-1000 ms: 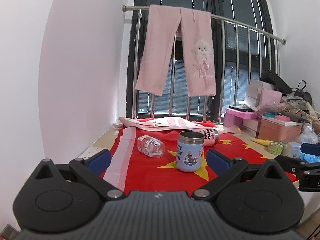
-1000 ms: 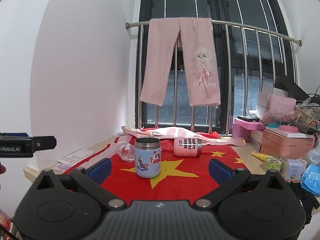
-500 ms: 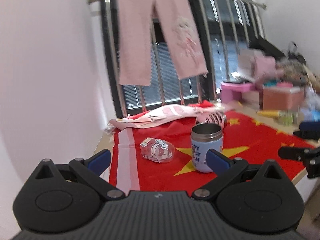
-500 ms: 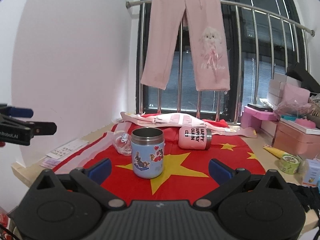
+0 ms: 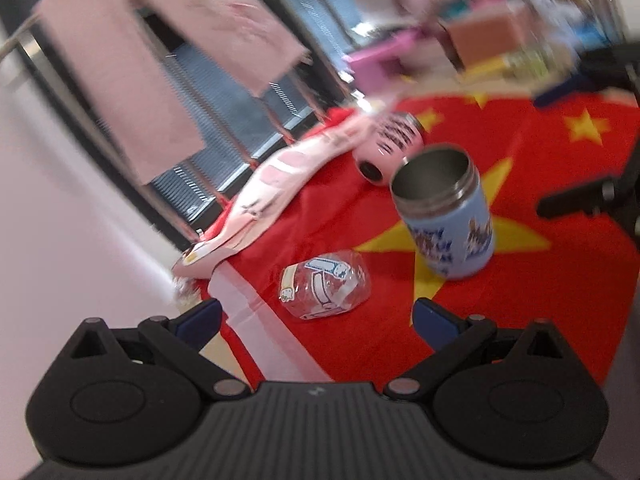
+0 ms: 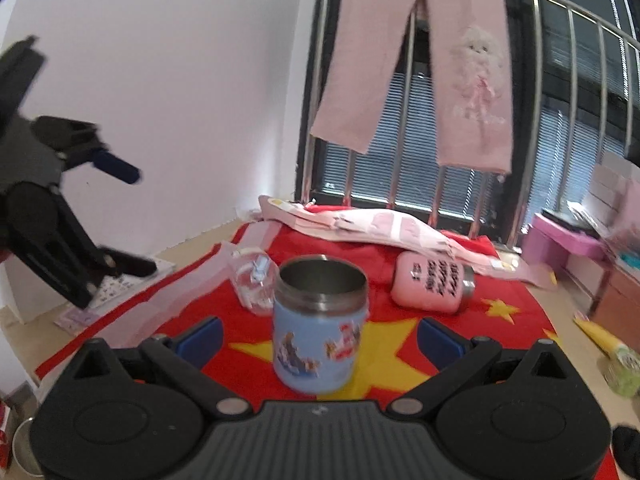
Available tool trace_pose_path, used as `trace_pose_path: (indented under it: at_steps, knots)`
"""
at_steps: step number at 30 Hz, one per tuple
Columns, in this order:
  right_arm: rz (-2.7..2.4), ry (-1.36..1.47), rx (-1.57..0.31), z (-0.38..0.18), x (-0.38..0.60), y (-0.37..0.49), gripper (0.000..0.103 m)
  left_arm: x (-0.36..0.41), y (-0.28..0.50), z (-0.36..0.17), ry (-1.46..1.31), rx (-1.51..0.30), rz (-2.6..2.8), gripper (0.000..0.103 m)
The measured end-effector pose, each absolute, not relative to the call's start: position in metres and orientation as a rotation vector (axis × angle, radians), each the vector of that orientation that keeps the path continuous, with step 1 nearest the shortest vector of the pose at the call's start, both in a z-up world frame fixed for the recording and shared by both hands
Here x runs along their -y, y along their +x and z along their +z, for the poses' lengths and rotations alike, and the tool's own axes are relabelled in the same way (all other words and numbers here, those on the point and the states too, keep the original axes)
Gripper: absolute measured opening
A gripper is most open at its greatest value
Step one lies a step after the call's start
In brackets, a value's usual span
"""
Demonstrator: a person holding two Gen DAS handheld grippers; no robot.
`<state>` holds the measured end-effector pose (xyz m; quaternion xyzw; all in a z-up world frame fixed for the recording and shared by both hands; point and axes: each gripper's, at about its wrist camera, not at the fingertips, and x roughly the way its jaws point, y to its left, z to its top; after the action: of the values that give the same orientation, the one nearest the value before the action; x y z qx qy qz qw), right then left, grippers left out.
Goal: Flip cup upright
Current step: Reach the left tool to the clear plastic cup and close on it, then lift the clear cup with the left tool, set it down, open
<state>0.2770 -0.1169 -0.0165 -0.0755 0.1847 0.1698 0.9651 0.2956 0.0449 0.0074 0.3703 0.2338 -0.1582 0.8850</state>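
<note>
A clear plastic cup (image 5: 325,283) with cartoon prints lies on its side on the red flag cloth (image 5: 540,280), just ahead of my open, empty left gripper (image 5: 316,316). It also shows in the right wrist view (image 6: 256,280), behind and left of the blue cup. A blue steel-rimmed cup (image 6: 320,324) stands upright between the fingertips of my open, empty right gripper (image 6: 318,336); it shows in the left view too (image 5: 444,210). A pink cup (image 6: 432,282) lies on its side further back.
Pink folded cloth (image 6: 360,220) lies along the back by the railing. Pink trousers (image 6: 416,60) hang from the rail. Boxes (image 6: 560,240) and clutter fill the right side. A white wall (image 6: 160,100) is on the left. Papers (image 6: 116,284) lie at the table's left edge.
My left gripper has rolled and tilted down toward the clear cup, coming closer to it. My right gripper has moved forward so the blue cup now sits between its fingertips.
</note>
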Motion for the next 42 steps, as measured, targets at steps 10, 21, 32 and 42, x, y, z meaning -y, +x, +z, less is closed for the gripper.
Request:
trace_pose_path:
  at_steps: [10,21,32,42]
  knots:
    - [0.353,-0.155,-0.369,-0.022,0.087,0.319,0.103,-0.039,0.38,-0.022,1.123,-0.607,-0.554,0.103]
    - [0.292,-0.183,-0.407,-0.027,0.08,0.346,0.103,-0.03,0.463,-0.072,1.458,-0.666,-0.869,0.101]
    - [0.301,-0.232,-0.441,-0.037,0.063,0.342,0.103,-0.024,0.487,-0.083,1.487,-0.688,-0.976,0.07]
    - [0.336,-0.24,-0.395,-0.024,0.063,0.293,0.103,-0.014,0.413,-0.048,1.439,-0.665,-0.937,0.07]
